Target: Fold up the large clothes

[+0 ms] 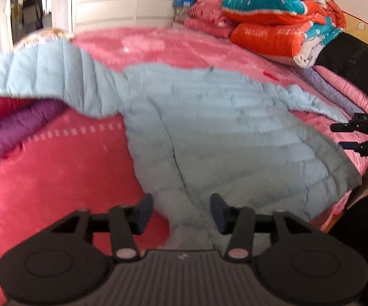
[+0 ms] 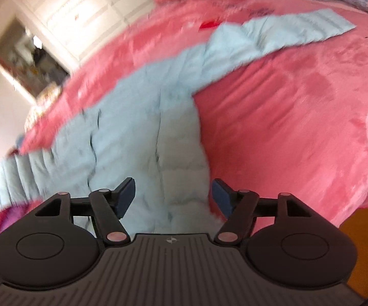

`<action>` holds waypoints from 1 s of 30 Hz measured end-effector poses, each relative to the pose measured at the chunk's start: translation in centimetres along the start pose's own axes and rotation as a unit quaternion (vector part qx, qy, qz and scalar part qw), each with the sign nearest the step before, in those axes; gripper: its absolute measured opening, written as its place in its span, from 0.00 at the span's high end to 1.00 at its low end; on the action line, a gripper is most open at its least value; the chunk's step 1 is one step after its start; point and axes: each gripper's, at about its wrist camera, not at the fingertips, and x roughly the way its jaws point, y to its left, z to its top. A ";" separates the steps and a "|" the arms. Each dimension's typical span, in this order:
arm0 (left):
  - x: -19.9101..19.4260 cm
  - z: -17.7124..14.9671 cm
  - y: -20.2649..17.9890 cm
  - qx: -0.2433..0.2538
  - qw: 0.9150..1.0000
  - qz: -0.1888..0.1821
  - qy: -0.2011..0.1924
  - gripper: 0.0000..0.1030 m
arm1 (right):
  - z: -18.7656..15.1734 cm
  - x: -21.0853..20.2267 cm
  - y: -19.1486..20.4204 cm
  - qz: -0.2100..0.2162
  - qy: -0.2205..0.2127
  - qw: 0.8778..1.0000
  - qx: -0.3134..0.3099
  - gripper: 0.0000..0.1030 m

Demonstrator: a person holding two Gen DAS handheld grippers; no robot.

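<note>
A large pale blue quilted jacket point(image 1: 209, 127) lies spread over the pink bed cover point(image 1: 64, 173), one sleeve stretched to the left and another toward the right. My left gripper point(image 1: 181, 213) hangs open just above the jacket's near hem, with nothing pressed between its blue pads. In the right wrist view the same jacket point(image 2: 143, 137) runs from the bottom up to a sleeve at the upper right. My right gripper point(image 2: 172, 196) is open above the jacket's near edge, pads clear of the cloth. The right gripper point(image 1: 354, 136) also shows at the right edge of the left wrist view.
Folded quilts in orange, teal and pink point(image 1: 280, 17) are stacked at the bed's far right, beside a black cushion point(image 1: 354, 61). A purple blanket point(image 1: 13, 132) bunches at the left. White wardrobe doors point(image 1: 122, 2) stand behind the bed. The wooden floor point(image 2: 362, 242) shows past the bed's right edge.
</note>
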 end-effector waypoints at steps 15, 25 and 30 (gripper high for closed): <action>11.2 5.7 -5.4 0.026 0.997 0.048 -0.045 0.42 | 2.5 1.5 -12.1 0.039 -0.192 0.945 0.262 0.02; 17.6 4.7 -5.9 0.059 0.989 0.115 -0.076 0.24 | 5.9 5.0 -14.3 0.014 -0.225 0.942 0.249 0.01; 18.6 4.3 -5.1 0.036 0.992 0.102 -0.071 0.12 | 7.6 6.6 -14.6 0.008 -0.238 0.943 0.231 0.00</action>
